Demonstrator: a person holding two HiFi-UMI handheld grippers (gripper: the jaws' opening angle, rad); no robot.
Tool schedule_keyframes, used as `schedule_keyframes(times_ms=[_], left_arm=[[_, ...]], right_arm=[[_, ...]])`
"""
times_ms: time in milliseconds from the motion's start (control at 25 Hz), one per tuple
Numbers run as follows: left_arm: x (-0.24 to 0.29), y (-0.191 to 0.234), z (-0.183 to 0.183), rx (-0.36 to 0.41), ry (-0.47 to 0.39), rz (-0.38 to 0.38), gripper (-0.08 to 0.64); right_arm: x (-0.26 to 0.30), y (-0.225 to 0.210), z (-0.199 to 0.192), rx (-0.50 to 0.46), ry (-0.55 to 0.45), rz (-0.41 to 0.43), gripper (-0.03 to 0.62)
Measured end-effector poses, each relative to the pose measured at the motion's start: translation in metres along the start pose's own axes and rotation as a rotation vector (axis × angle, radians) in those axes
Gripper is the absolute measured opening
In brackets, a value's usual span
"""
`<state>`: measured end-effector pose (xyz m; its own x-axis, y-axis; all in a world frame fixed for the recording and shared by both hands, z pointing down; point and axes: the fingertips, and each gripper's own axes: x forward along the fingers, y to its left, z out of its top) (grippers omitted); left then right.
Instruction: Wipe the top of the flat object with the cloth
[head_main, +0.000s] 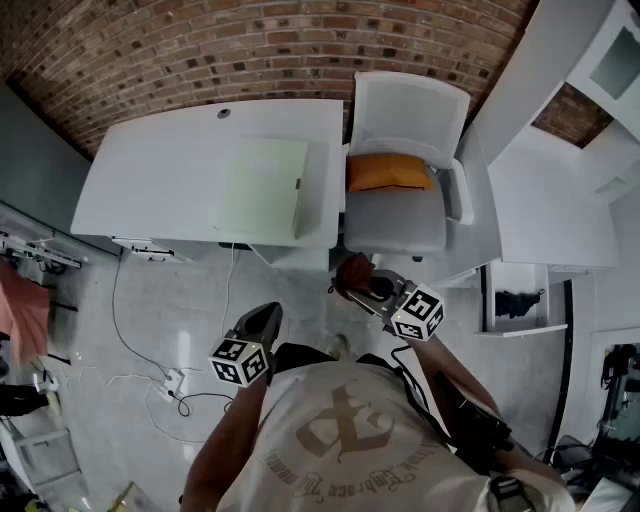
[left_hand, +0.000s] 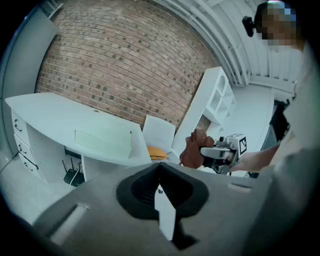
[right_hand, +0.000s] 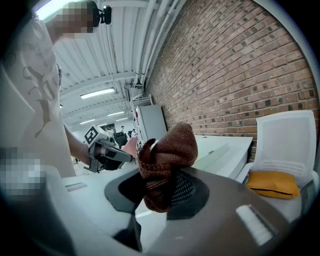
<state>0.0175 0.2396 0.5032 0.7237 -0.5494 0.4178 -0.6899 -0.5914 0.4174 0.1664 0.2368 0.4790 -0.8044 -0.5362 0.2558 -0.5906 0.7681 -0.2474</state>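
Observation:
A flat pale-green panel (head_main: 262, 187) lies on the white desk (head_main: 160, 180); in the left gripper view the panel (left_hand: 102, 139) is far ahead. My right gripper (head_main: 362, 285) is held in the air in front of the chair, well short of the desk, shut on a bunched brown cloth (head_main: 350, 273). In its own view the cloth (right_hand: 167, 165) fills the jaws of the right gripper (right_hand: 160, 175). My left gripper (head_main: 268, 312) hangs over the floor to its left, also short of the desk. Its jaws are shut with nothing between them, as the left gripper (left_hand: 159, 167) shows in its own view.
A white chair (head_main: 405, 130) with an orange cushion (head_main: 390, 172) stands right of the desk. White shelving (head_main: 560, 190) lies further right. Cables and a power strip (head_main: 172, 383) are on the grey floor below the desk. A brick wall (head_main: 250, 45) runs behind.

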Motion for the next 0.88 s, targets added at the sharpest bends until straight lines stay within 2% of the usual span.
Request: schedule_keyframes(times_ms=[440,680,880], left_arm=[[-0.010,0.006,-0.007,-0.010,-0.007,0.023,0.002],[-0.009,0.006,-0.010,-0.031,-0.011,0.029,0.002],[-0.005,0.001,-0.007,-0.034,-0.023,0.025,0.002]], right_arm=[[0.002,-0.001,0.001,-0.010,0.001,-0.013,0.098],[0.001,-0.005,0.010,0.077,-0.058,-0.001,0.097],[0.001,-0.002,0.013,0.005,-0.038,0.020,0.095]])
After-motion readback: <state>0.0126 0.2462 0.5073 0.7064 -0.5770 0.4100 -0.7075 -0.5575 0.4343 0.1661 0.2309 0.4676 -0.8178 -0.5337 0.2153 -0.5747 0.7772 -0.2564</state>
